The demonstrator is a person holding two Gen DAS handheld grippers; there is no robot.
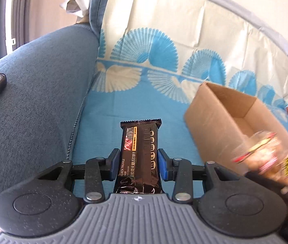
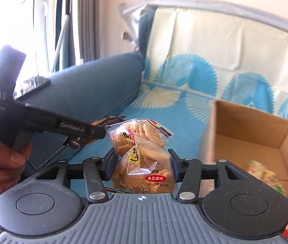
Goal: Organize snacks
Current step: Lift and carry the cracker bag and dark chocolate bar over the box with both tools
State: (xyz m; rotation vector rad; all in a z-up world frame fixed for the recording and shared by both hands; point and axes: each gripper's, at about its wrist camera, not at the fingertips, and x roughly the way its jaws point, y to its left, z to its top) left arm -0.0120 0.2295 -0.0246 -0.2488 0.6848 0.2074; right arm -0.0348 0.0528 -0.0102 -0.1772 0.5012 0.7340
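Left gripper [image 1: 139, 160] clamped on black foil cracker pack [image 1: 139, 156]; right gripper [image 2: 142, 163] squeezed clear bag of golden biscuits [image 2: 142, 154]. Open brown cardboard box [image 2: 251, 130] sat at 2 o'clock.

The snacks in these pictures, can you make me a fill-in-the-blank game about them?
1. The left gripper is shut on a snack in a ____ wrapper.
2. The right gripper is shut on a clear bag of ____-coloured biscuits.
3. The open container on the blue patterned sofa cover is a ____ box.
4. On the sofa armrest lies a black ____.

Missing words: black; tan; cardboard; phone
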